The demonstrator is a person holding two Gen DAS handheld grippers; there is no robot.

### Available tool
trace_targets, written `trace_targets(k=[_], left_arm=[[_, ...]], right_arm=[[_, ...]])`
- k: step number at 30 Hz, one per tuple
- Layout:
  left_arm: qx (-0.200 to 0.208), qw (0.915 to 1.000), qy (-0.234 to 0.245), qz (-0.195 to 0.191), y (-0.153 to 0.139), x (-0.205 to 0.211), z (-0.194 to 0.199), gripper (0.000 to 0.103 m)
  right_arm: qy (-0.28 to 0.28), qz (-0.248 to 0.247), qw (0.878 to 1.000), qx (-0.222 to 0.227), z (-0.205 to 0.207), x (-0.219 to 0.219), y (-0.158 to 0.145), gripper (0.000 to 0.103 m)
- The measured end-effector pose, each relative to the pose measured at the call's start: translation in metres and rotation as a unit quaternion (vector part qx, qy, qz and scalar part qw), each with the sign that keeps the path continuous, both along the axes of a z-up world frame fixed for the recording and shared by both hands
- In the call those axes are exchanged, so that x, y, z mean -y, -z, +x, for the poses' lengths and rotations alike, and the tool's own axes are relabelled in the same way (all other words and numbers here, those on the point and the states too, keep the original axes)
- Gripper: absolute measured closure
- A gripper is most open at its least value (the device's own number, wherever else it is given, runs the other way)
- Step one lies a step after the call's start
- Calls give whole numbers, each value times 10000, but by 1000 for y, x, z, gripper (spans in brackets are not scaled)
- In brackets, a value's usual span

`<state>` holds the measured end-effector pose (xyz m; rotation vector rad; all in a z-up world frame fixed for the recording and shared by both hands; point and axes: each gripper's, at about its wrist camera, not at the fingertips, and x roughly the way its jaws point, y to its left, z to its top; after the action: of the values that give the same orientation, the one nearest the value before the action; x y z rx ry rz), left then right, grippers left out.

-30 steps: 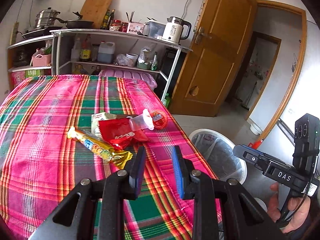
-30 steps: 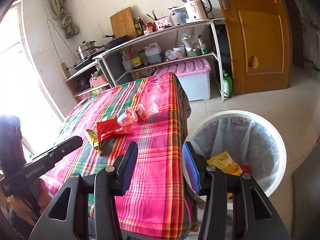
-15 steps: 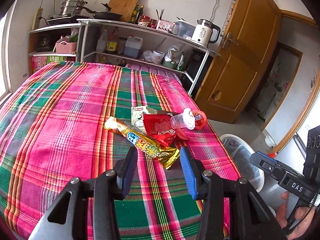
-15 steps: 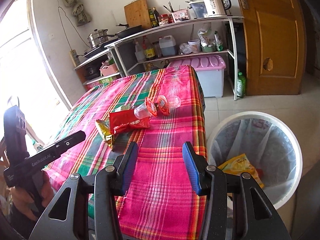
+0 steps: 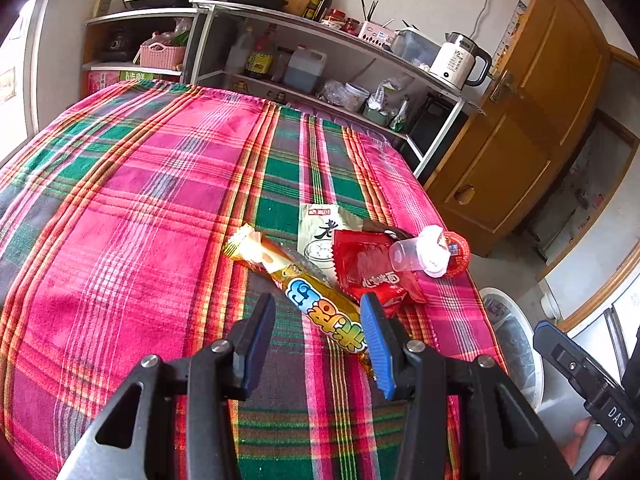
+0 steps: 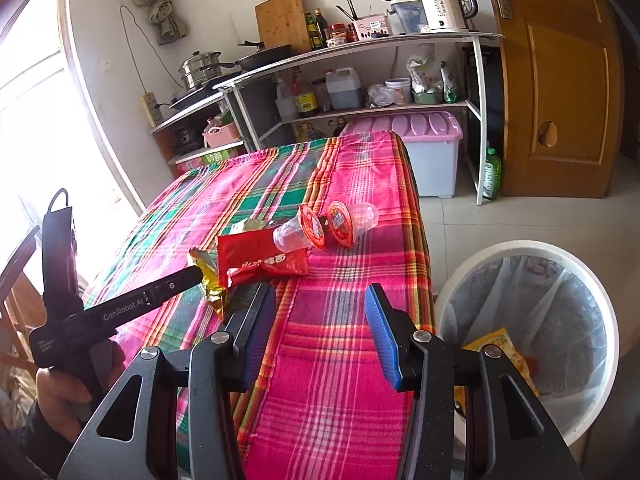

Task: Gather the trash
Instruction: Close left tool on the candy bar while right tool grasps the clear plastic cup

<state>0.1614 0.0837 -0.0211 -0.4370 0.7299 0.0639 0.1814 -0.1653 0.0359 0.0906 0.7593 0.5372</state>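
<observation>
Trash lies on the plaid tablecloth [image 5: 140, 208]: a long gold snack wrapper [image 5: 316, 300], a red packet [image 5: 368, 268], a pale green packet [image 5: 324, 228] and two clear cups with red lids [image 5: 424, 252]. My left gripper [image 5: 318, 332] is open with the near end of the gold wrapper between its fingers. My right gripper [image 6: 320, 328] is open and empty above the table's near edge. There the red packet [image 6: 264, 260], the cups [image 6: 348, 220] and the gold wrapper [image 6: 208, 280] lie ahead. A white bin [image 6: 536, 320] stands on the floor to the right.
The bin holds a yellow packet [image 6: 496, 344]. A metal shelf rack [image 6: 360, 80] with a kettle [image 6: 444, 0], pots and bottles stands behind the table. A pink-lidded storage box [image 6: 424, 148] and a wooden door [image 6: 560, 80] are at the right. The left gripper's body [image 6: 120, 308] reaches in from the left.
My left gripper has moved forward and down to the gold wrapper, whose end now lies between its fingers. My right gripper has shifted slightly toward the table.
</observation>
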Motion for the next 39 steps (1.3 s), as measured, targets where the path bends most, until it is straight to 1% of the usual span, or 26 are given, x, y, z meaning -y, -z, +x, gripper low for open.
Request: trace_targets(k=[4,7,11,12,13,15,16,18,20,24,33,39], left_arm=[[-130,9998,-102,-104,6,-3,11,57],[-310,9993,-187,-79,12,-4,19,57],[-313,9993,-206,4,11,-3,22,58],[-309,9993,-206,0,11,-3,22,63],[-306,9994,-182,-19,12,-4,21,72],[-323,9993,-187,-9,13,-5,21,79],[-317,9994,-160,-28,13,-6,20,85],[-300,9995,-116,-24,13,-7,18,90],[-231,9997,-77,-5,10,-8,16,92],[-88,9999,-55,42,4,-13,10,93],[22,9999,-23,-108,2,-30,0,94],[40,9998,51,-182,3,-35,-1,94]], right_arm=[[-100,-58,9999,24,9,-13,0,55],[-162,-72,9998,13,17,-21,0,55],[-209,-130,9997,-24,25,-30,3,55],[-217,-151,9996,-32,27,-31,4,55],[-220,-177,9996,-36,29,-33,4,55],[-223,-229,9995,-48,33,-35,5,55],[-227,-252,9994,-58,35,-37,5,55],[-251,-318,9992,-68,39,-41,6,55],[-274,-392,9988,-62,41,-46,7,55],[-391,-586,9975,-20,45,-59,8,49],[-482,-1200,9915,155,59,-89,18,49],[-483,-1462,9880,94,70,-99,27,49]])
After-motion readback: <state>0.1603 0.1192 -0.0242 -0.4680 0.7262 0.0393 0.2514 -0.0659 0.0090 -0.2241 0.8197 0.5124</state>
